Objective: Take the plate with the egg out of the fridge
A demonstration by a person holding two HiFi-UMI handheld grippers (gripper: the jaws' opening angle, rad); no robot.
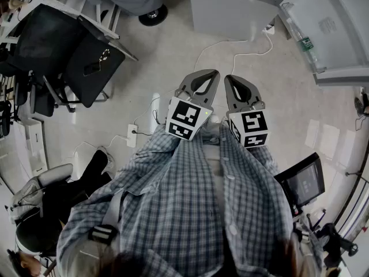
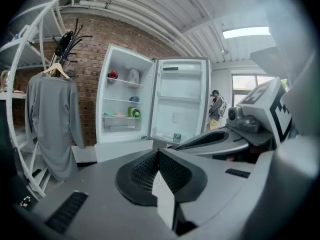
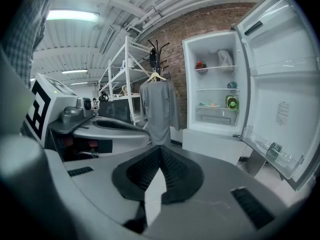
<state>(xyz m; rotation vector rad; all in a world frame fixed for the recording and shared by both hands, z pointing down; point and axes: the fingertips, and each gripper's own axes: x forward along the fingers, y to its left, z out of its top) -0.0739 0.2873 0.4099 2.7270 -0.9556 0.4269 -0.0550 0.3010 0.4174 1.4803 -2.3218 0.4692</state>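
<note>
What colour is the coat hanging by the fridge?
The coat is plain grey. It shows best in the left gripper view.

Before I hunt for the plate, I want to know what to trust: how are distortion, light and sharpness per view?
Head view: strong fisheye bend, even light, sharp. Left gripper view: dark round corners, long ceiling light strip blown out, white open fridge small but lit evenly. Right gripper view: same curvature, fridge door bowed, shelf items too small to name.

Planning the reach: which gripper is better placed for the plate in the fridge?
Left, marginally: left gripper faces the plate squarely; the open fridge door flanks the right gripper. Both shut.
</note>
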